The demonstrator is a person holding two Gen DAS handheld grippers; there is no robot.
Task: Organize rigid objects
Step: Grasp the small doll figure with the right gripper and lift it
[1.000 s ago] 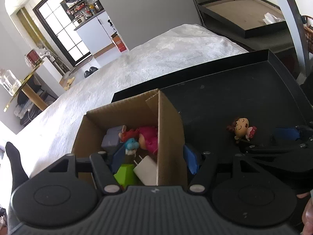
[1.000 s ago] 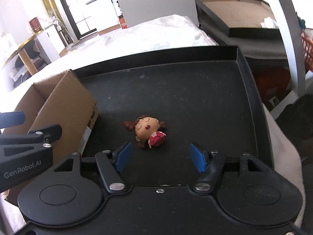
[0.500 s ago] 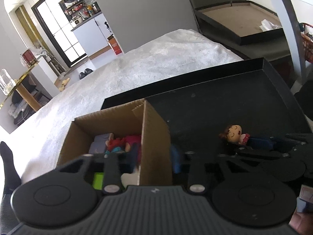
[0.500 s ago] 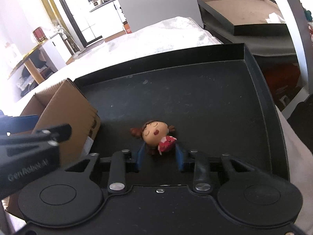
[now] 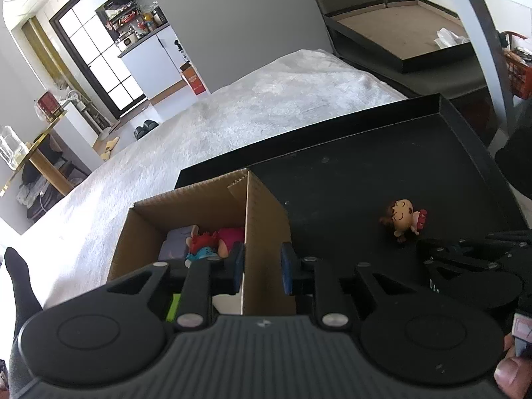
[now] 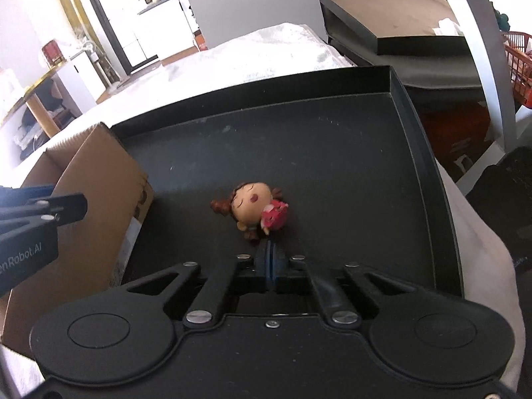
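A small doll [image 6: 254,206] with brown pigtails and a red dress lies on the black tray [image 6: 332,139]; it also shows in the left wrist view [image 5: 404,218]. My right gripper [image 6: 270,259] is shut, pads together and empty, its tips just behind the doll. My left gripper [image 5: 261,271] has its blue pads close on either side of the right wall of the cardboard box [image 5: 262,219]; whether they press the wall is unclear. The box holds several toys, among them a red-haired doll [image 5: 212,242].
The tray and box [image 6: 93,179] sit on a white bedspread [image 5: 232,113]. The tray has raised rims at the back and right. A second black tray with a brown floor [image 5: 399,30] stands beyond. A sock-clad foot [image 5: 16,276] is at far left.
My right gripper closed from wide open to fully shut, and the doll slid out ahead of the pads. My left gripper's pads narrowed around the box's right wall.
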